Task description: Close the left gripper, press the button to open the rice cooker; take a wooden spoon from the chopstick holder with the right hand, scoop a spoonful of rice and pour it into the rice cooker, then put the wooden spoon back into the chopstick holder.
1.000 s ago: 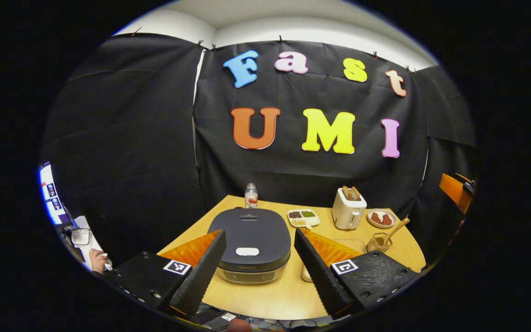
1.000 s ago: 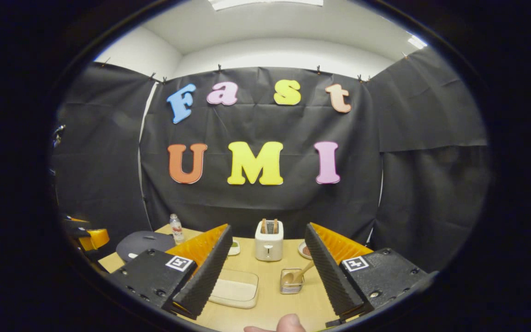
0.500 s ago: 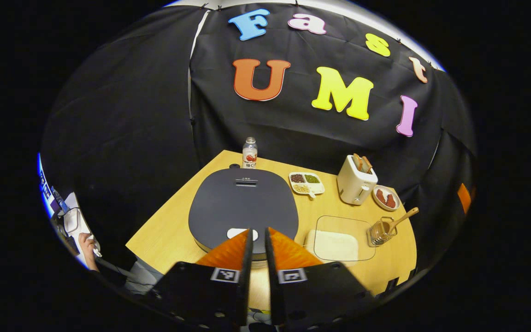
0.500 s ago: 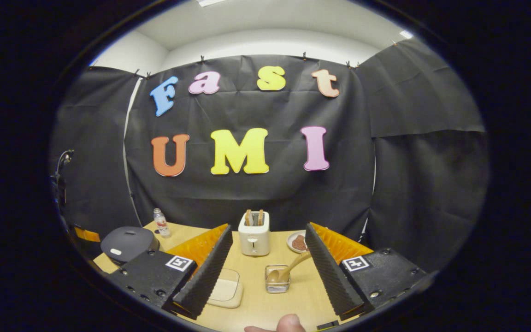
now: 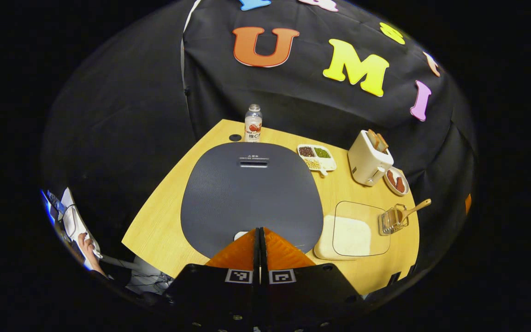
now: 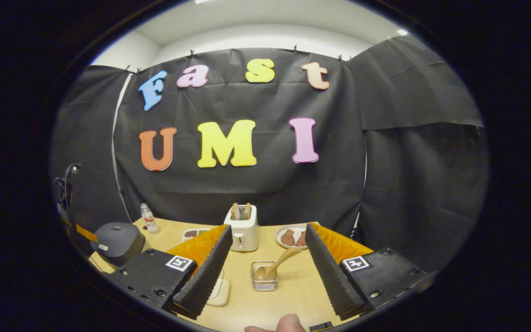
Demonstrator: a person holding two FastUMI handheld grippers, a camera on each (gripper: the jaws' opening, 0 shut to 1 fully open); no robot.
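Step in hand: button press. Left claw (image 5: 260, 230), fingers together, sits over the button (image 5: 239, 235) on the closed rice cooker (image 5: 249, 191); next move: press down. Right claw (image 6: 269, 251) spread wide, facing the wooden spoon (image 6: 278, 265).

At centre frame we see the rice cooker (image 5: 251, 193), dark grey with a fine textured lid, on a light wood-grain table (image 5: 164, 221). At right we note a cream toaster (image 5: 368, 161), a pale wooden spoon (image 5: 414, 210), and a white divided dish (image 5: 317, 157) with green, brown and tan fillings.
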